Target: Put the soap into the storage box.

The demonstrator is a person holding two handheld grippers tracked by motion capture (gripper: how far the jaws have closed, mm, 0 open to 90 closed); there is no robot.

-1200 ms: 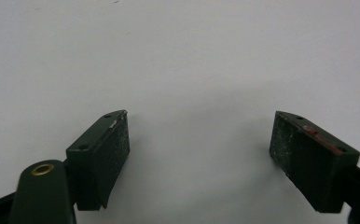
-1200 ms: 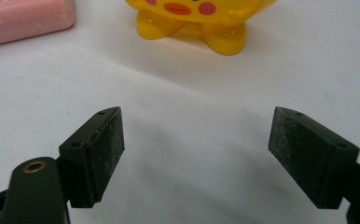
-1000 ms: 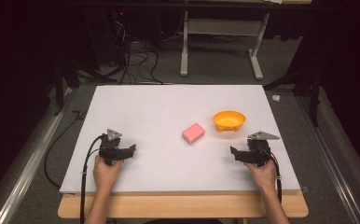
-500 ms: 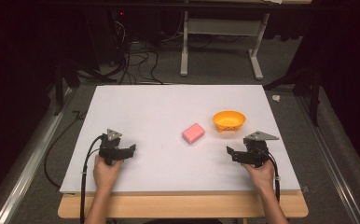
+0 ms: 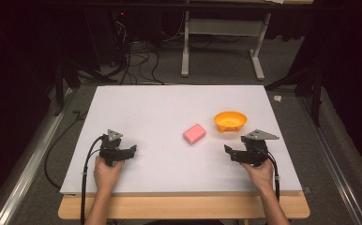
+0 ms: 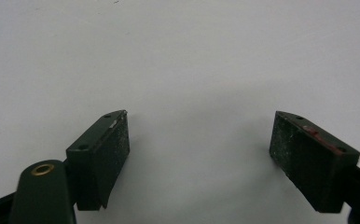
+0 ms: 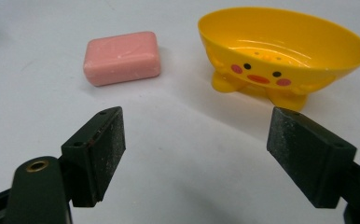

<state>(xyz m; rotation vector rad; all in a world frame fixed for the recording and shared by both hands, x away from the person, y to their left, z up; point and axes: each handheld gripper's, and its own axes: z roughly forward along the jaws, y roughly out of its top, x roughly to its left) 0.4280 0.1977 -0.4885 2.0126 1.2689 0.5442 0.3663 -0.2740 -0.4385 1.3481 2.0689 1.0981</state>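
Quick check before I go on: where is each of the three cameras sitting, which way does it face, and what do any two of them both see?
High view: above the near table edge, looking forward and down at the white table; both forearms, left gripper and right gripper show.
Left gripper view: rides the left gripper, facing bare tabletop between its open jaws.
Right gripper view: rides the right gripper, facing the pink soap and yellow soap dish.
Shared: high and right gripper views both show soap and dish.
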